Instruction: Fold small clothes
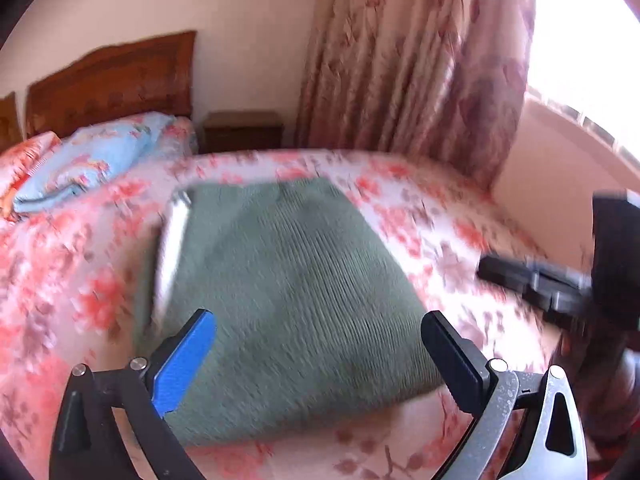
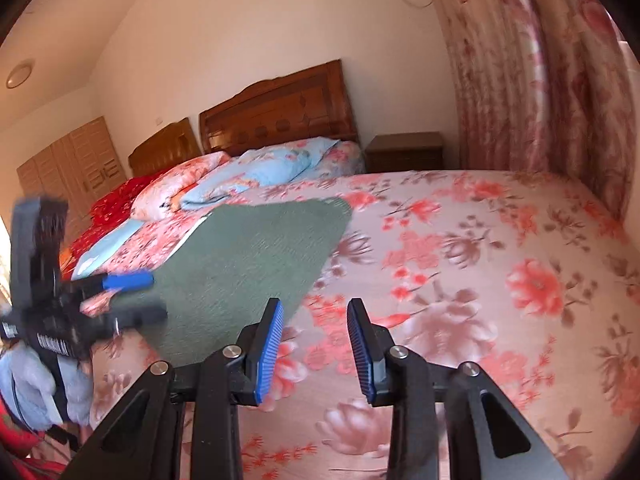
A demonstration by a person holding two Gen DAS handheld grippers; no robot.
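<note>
A green ribbed garment (image 1: 288, 288) lies folded flat on the floral bedsheet (image 1: 80, 280), with a white strip (image 1: 172, 256) showing along its left edge. My left gripper (image 1: 320, 340) hovers over its near edge, open wide, with nothing between the blue pad and the black one. In the right wrist view the garment (image 2: 248, 264) sits left of centre, and the left gripper (image 2: 158, 297) hangs open over its near-left part. My right gripper (image 2: 316, 332) is open over bare sheet (image 2: 480, 280) just right of the garment, and it holds nothing. The left wrist view shows the right gripper (image 1: 492, 270) blurred at the right.
A blue floral quilt (image 2: 260, 172) and pillows (image 2: 176, 184) lie by the wooden headboard (image 2: 280, 108). A dark nightstand (image 2: 404, 152) stands beside the bed, next to patterned curtains (image 2: 540, 80). A pale sleeve (image 2: 24, 384) shows at the lower left.
</note>
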